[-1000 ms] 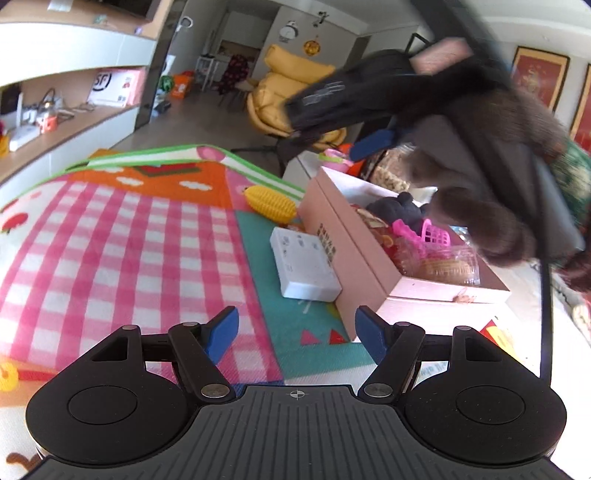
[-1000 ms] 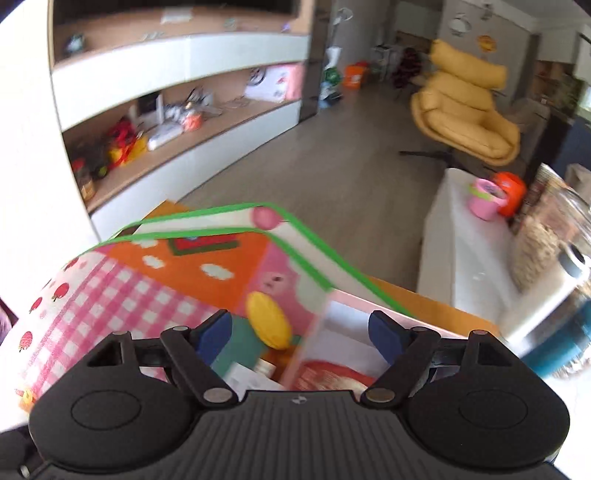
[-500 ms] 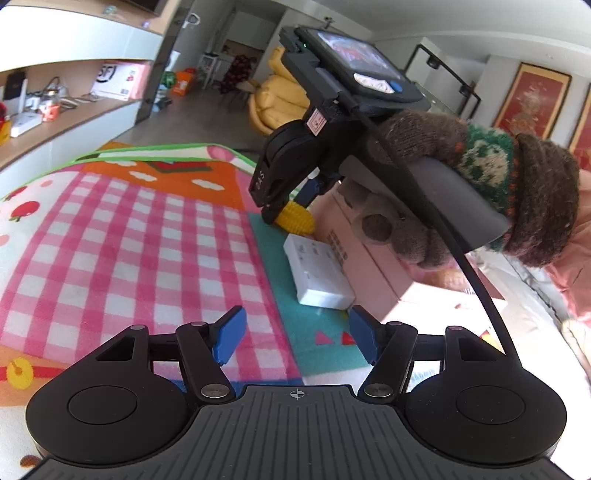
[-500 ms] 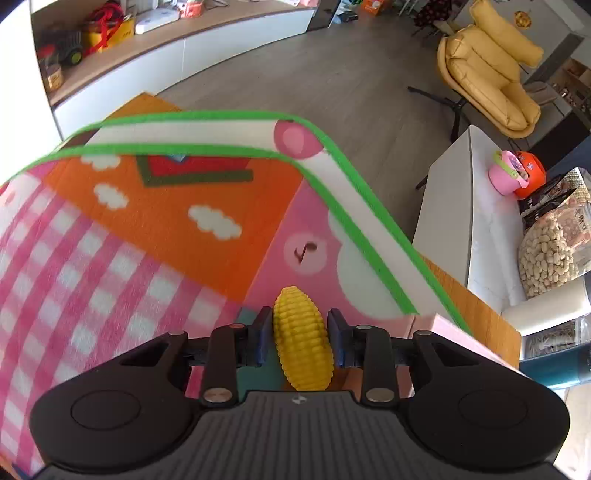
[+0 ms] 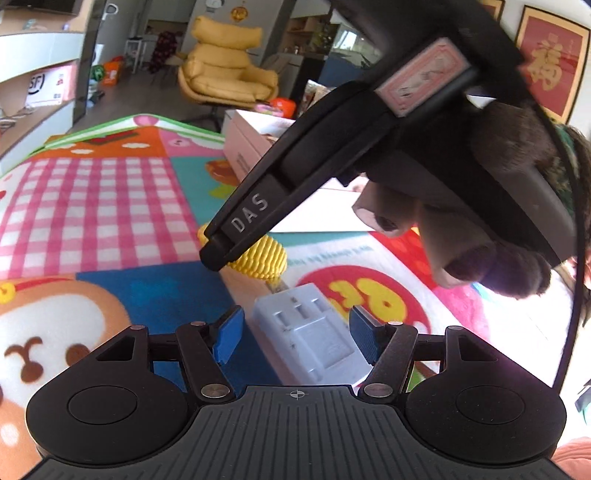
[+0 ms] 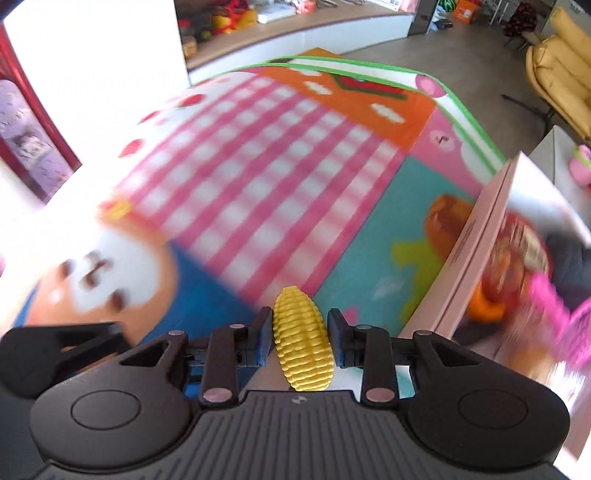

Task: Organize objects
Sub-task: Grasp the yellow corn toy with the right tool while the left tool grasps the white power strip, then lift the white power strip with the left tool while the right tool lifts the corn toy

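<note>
My right gripper (image 6: 300, 339) is shut on a yellow toy corn cob (image 6: 301, 338) and holds it above the play mat; the corn also shows in the left wrist view (image 5: 258, 256) under the right gripper's black body (image 5: 314, 166). My left gripper (image 5: 295, 339) is open, its blue pads on either side of a white flat box (image 5: 310, 339) lying on the mat. A pink cardboard box (image 6: 476, 243) holding several toys stands to the right of the corn.
The colourful play mat (image 5: 92, 206) covers the surface. A white side table (image 6: 561, 155) with a pink cup, a yellow armchair (image 5: 225, 77) and wall shelves (image 6: 295, 33) lie beyond the mat's far edge.
My right gripper has closed on the corn, lifted it and swung toward the near side of the mat. My left gripper has moved forward so the white box sits between its open pads.
</note>
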`<action>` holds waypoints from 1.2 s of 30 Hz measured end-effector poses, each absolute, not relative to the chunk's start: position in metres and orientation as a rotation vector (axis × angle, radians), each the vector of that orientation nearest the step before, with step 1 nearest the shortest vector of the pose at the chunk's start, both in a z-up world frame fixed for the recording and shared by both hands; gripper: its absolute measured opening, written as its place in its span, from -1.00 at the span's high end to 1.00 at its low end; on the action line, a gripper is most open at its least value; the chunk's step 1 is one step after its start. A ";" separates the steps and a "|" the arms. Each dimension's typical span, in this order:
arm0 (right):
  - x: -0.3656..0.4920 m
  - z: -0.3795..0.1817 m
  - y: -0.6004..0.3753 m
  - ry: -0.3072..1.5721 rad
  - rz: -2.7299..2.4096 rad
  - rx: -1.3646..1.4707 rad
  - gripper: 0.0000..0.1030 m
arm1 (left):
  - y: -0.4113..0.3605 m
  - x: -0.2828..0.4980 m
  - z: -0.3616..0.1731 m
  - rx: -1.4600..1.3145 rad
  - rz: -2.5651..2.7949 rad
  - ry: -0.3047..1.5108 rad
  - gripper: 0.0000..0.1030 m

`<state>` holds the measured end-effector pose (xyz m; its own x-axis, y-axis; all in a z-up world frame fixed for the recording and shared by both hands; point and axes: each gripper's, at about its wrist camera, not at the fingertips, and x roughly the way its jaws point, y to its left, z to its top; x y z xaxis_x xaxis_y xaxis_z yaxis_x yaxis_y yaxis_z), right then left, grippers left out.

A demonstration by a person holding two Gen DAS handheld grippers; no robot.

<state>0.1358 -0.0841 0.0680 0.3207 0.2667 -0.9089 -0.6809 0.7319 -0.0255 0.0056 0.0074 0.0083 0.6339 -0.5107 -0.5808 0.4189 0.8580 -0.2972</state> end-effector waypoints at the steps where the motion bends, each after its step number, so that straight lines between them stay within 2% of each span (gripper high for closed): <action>1: 0.128 0.074 -0.091 1.045 0.653 -0.434 0.40 | 0.002 0.003 0.010 -0.126 -0.530 0.709 -0.31; 6: 0.102 0.095 -0.131 0.904 0.628 -0.375 0.40 | -0.026 -0.005 0.013 -0.031 -0.485 0.736 -0.32; 10: 0.092 0.087 -0.165 0.859 0.584 -0.347 0.40 | -0.047 -0.007 0.008 0.062 -0.424 0.746 -0.33; 17: 0.076 0.052 -0.213 0.774 0.489 -0.361 0.38 | -0.059 -0.003 0.007 0.090 -0.375 0.717 -0.05; 23: 0.069 0.028 -0.243 0.766 0.448 -0.251 -0.31 | -0.060 0.009 0.006 0.042 -0.324 0.698 -0.04; 26: 0.062 0.024 -0.249 0.734 0.424 -0.259 -0.51 | -0.061 0.014 0.004 0.037 -0.310 0.681 -0.04; 32: 0.062 0.021 -0.253 0.634 0.247 -0.358 -0.57 | -0.062 0.013 0.002 0.027 -0.302 0.657 -0.04; 36: 0.068 0.023 -0.259 0.703 0.337 -0.220 -0.57 | -0.063 0.011 0.000 0.035 -0.299 0.643 -0.04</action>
<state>0.0682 -0.2594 0.0229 0.7124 0.2281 -0.6636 -0.3748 0.9232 -0.0850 0.0113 -0.0625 0.0000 0.7586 -0.2640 -0.5957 0.2858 0.9564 -0.0599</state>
